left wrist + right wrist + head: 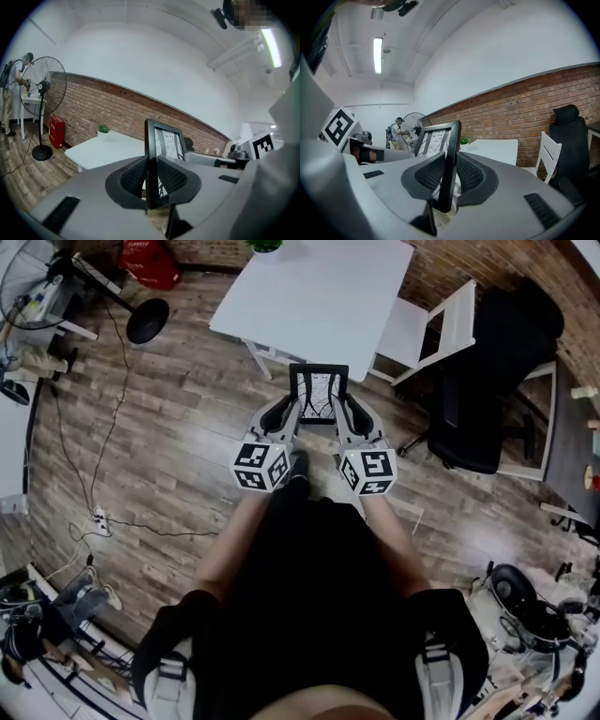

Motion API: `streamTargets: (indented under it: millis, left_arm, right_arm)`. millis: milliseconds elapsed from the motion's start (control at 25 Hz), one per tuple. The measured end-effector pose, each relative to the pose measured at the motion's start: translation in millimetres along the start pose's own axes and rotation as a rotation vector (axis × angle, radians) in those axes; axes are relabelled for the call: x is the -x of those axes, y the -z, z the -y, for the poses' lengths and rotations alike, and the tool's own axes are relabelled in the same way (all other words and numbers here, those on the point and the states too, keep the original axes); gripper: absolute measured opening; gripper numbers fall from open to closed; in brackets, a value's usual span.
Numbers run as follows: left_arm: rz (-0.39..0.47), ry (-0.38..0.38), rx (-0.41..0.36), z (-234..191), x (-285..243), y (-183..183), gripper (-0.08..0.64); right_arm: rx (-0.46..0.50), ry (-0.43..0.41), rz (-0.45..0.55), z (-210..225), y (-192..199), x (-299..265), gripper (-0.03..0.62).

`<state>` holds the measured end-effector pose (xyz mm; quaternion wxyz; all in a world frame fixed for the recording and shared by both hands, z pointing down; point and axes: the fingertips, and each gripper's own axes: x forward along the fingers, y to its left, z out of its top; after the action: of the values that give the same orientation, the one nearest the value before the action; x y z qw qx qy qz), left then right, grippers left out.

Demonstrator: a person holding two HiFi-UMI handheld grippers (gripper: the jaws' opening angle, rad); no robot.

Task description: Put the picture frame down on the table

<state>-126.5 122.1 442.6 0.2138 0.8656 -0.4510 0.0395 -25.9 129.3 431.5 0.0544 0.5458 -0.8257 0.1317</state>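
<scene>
Frame: picture frame [319, 393] is hanging upright mid-picture, just short of the white desk [309, 296] up top.
Jaws: left gripper [291, 418] and right gripper [345, 420] are each clamping a side edge.
Tip: probably wants carrying forward level, then lowering evenly.

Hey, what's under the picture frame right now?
Wood floor shows below the picture frame, which the left gripper and right gripper hold in the air near the white table. The frame covers whatever lies directly beneath it.
</scene>
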Motion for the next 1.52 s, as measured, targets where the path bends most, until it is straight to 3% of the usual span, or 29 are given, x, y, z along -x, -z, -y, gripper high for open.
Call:
streamTargets:
  millis: [360, 680, 1520]
  left_arm:
    - [-0.008, 0.037, -0.003, -39.4, -24.1, -15.3, 0.081]
    - [-0.040, 0.063, -0.015, -43.2, -38.7, -14.2, 0.081]
    - [-0.122, 0.049, -0.009, -45.6, -138.5, -16.3, 0.082]
  right_arm:
    - [-0.002, 0.037, -0.003, -2.6, -2.9, -43.2, 0.072]
    - [-0.024, 0.068, -0.004, 9.0, 0.3, -55.0, 0.071]
    - [-0.082, 0.061, -0.053, 95.1, 1.8, -110.6, 0.071]
